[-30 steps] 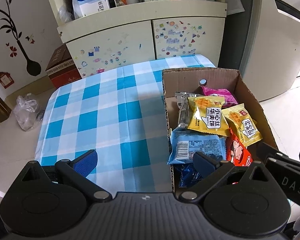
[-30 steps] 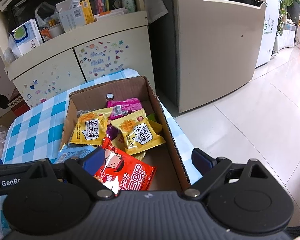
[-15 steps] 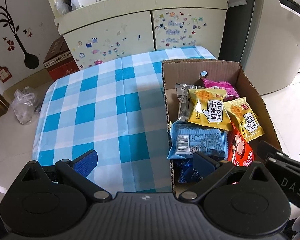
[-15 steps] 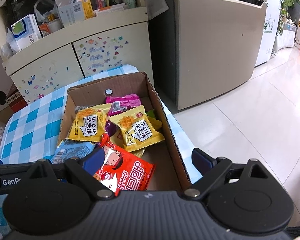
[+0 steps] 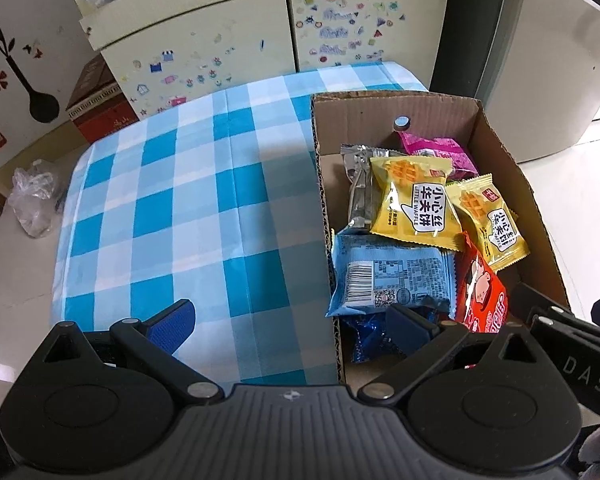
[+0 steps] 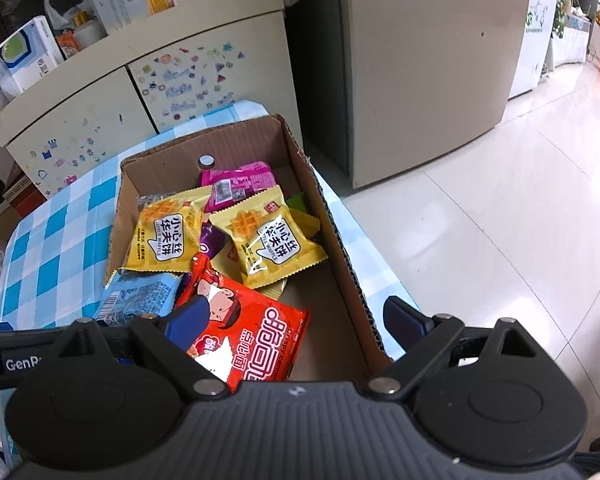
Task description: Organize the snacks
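An open cardboard box (image 5: 380, 114) (image 6: 160, 172) stands on the right part of a table with a blue-and-white checked cloth (image 5: 180, 200). Inside lie two yellow waffle packets (image 5: 416, 200) (image 6: 276, 248), a light blue packet (image 5: 392, 276) (image 6: 140, 292), a red packet (image 5: 480, 292) (image 6: 252, 336), a pink one (image 5: 436, 148) and a silver one (image 5: 358, 188). My left gripper (image 5: 292, 326) is open and straddles the box's left wall, empty. My right gripper (image 6: 298, 318) is open over the box's right wall, its left finger above the red packet, holding nothing.
A cream cabinet (image 5: 220, 52) with stickers stands behind the table, and a grey fridge (image 6: 420, 60) stands to the right of it. A red-brown carton (image 5: 96, 108) and a plastic bag (image 5: 32, 196) lie on the floor at the left. Tiled floor (image 6: 500, 220) lies right of the table.
Both views have tipped down a little, so the box and cabinet sit higher in the frames. Both grippers stay open, and no packet has shifted.
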{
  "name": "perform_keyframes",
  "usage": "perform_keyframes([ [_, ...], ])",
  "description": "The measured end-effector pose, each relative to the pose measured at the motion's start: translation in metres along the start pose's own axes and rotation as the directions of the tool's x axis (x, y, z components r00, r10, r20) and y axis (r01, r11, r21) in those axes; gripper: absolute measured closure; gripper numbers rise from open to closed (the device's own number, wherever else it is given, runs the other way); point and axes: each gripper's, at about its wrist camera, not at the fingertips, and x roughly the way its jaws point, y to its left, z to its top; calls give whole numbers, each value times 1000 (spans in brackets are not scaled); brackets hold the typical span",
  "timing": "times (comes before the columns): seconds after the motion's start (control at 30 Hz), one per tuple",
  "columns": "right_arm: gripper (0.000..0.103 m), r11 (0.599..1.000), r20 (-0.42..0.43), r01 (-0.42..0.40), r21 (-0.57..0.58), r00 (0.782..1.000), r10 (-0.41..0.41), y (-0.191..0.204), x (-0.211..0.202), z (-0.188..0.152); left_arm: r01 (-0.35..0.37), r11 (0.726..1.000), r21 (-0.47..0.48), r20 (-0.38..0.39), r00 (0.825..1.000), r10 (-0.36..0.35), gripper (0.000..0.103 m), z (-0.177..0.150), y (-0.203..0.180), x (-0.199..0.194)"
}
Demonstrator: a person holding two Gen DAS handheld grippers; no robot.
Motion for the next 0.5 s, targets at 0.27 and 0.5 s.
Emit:
perform_keyframes([
  [0.27,9,1000,-16,6,-3,1000,-6,2,3,3,16,1000,-12,-26,1000,-16,0,4,2,5],
  [0.5,9,1000,-18,9,-6,1000,-9,4,4,5,22,1000,-14,-33,999,-23,0,6,4,7],
])
